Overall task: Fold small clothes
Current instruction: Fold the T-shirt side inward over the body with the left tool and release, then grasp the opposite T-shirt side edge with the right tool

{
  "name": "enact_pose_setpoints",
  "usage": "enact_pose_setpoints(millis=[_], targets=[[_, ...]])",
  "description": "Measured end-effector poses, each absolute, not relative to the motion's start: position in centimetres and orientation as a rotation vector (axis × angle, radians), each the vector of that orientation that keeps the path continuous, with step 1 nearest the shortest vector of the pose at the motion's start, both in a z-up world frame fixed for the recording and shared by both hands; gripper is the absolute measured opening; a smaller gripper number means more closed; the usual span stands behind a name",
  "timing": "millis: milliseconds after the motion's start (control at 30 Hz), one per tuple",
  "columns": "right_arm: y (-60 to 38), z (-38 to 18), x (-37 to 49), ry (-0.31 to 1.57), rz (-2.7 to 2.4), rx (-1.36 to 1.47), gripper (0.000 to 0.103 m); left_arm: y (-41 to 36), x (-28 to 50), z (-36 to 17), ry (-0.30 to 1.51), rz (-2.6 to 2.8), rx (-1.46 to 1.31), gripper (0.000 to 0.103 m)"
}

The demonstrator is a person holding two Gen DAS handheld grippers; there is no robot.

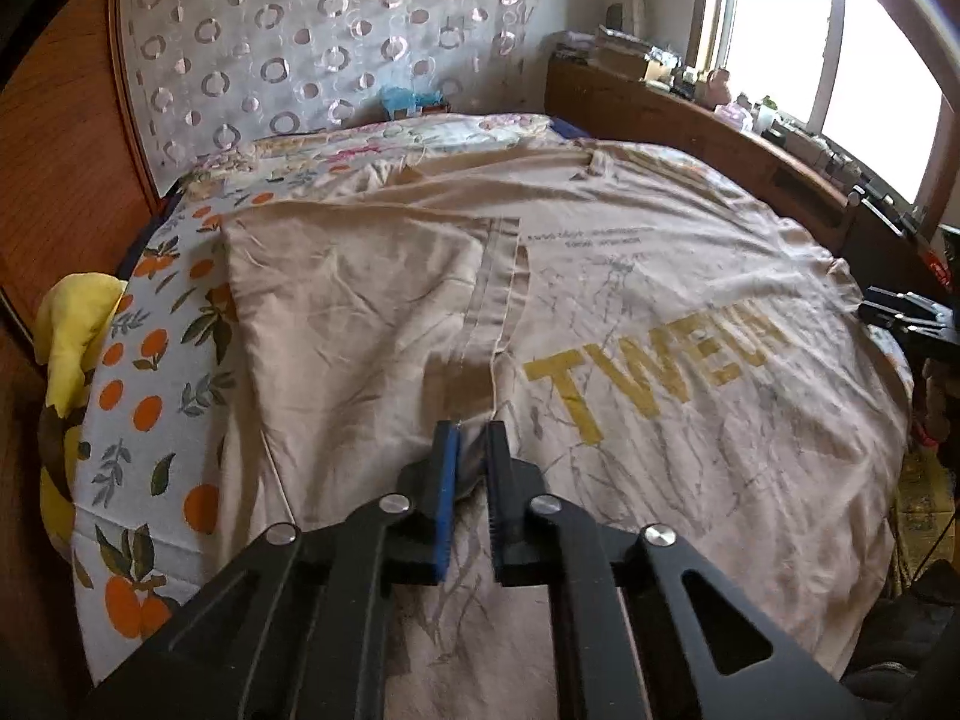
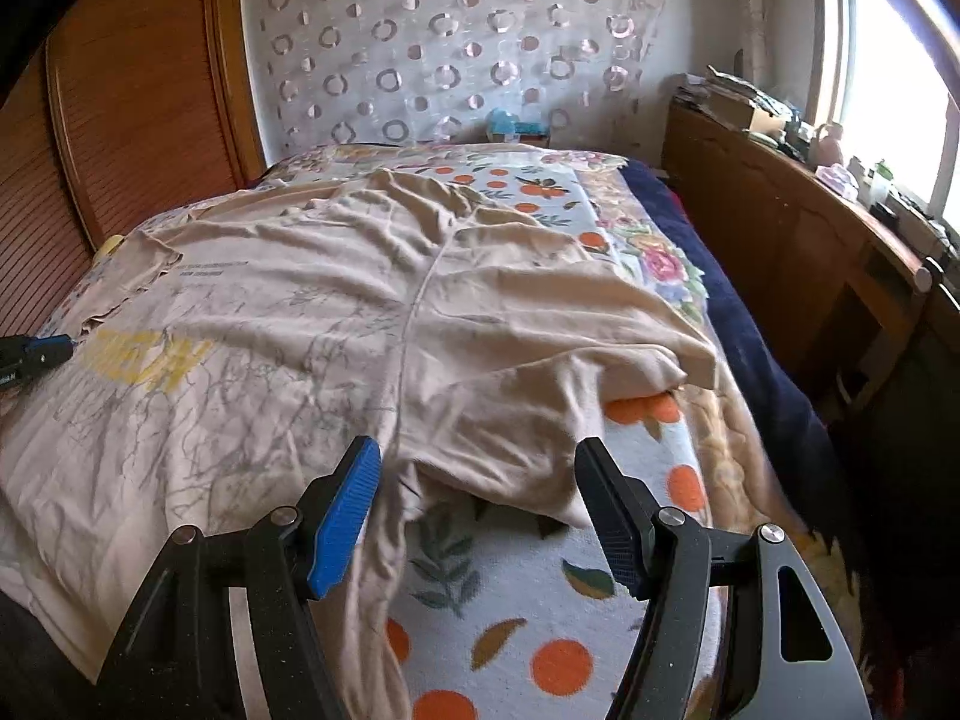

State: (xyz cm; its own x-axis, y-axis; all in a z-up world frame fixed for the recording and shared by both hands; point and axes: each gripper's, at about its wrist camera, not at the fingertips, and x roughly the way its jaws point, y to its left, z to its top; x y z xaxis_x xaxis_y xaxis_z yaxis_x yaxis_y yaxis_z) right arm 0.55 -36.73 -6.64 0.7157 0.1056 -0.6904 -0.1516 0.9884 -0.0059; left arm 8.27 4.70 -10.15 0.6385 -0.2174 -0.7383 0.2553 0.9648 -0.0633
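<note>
A beige T-shirt (image 1: 660, 276) with yellow lettering lies spread on the bed, and one sleeve is folded in over its chest. In the left wrist view my left gripper (image 1: 471, 438) is shut on a pinch of the shirt's fabric just below that folded sleeve's hem. In the right wrist view the same T-shirt (image 2: 270, 300) shows its other sleeve (image 2: 540, 396), rumpled and partly lifted off the blanket. My right gripper (image 2: 478, 459) stands open over that sleeve's near edge. Cloth lies between its fingers, but the pads do not press on it.
An orange-fruit blanket (image 2: 510, 600) covers the bed, with a navy cover (image 2: 750, 330) along its right side. A yellow cloth (image 1: 72, 324) hangs at the bed's left edge. A wooden shelf (image 2: 780, 228) under the window holds clutter. A wooden wardrobe (image 2: 120, 120) stands at the left.
</note>
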Motion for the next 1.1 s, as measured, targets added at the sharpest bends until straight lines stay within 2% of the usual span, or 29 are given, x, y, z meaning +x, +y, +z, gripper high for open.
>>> enact_pose_setpoints(millis=[233, 300, 433, 533, 600, 667, 733, 1100], targets=[[-37.8, -6.1, 0.0, 0.749, 0.111, -0.039, 0.069, 4.3, 6.8, -8.4, 0.798, -0.278, 0.046, 0.01], [-37.8, -5.9, 0.3, 0.748, 0.104, -0.034, 0.069, 4.1, 6.6, -8.1, 0.79, -0.277, 0.043, 0.017], [-38.6, -5.8, 0.9, 0.748, 0.085, -0.031, 0.069, 3.7, 6.0, -7.3, 0.748, -0.284, 0.039, 0.041], [-39.2, -5.9, 1.2, 0.752, 0.066, -0.023, 0.069, 3.4, 5.5, -6.7, 0.713, -0.293, 0.043, 0.046], [-39.5, -6.1, 1.7, 0.757, 0.059, -0.014, 0.069, 3.1, 5.2, -6.4, 0.698, -0.296, 0.049, 0.054], [-39.7, -6.2, 1.9, 0.767, 0.056, -0.002, 0.069, 3.0, 4.9, -6.1, 0.678, -0.308, 0.039, 0.073], [-39.9, -6.2, 2.1, 0.774, 0.057, -0.001, 0.069, 2.9, 4.8, -5.8, 0.664, -0.321, 0.027, 0.081], [-41.2, -5.8, 5.8, 0.803, 0.055, 0.044, 0.069, 2.9, 4.2, -5.7, 0.639, -0.28, 0.002, 0.081]])
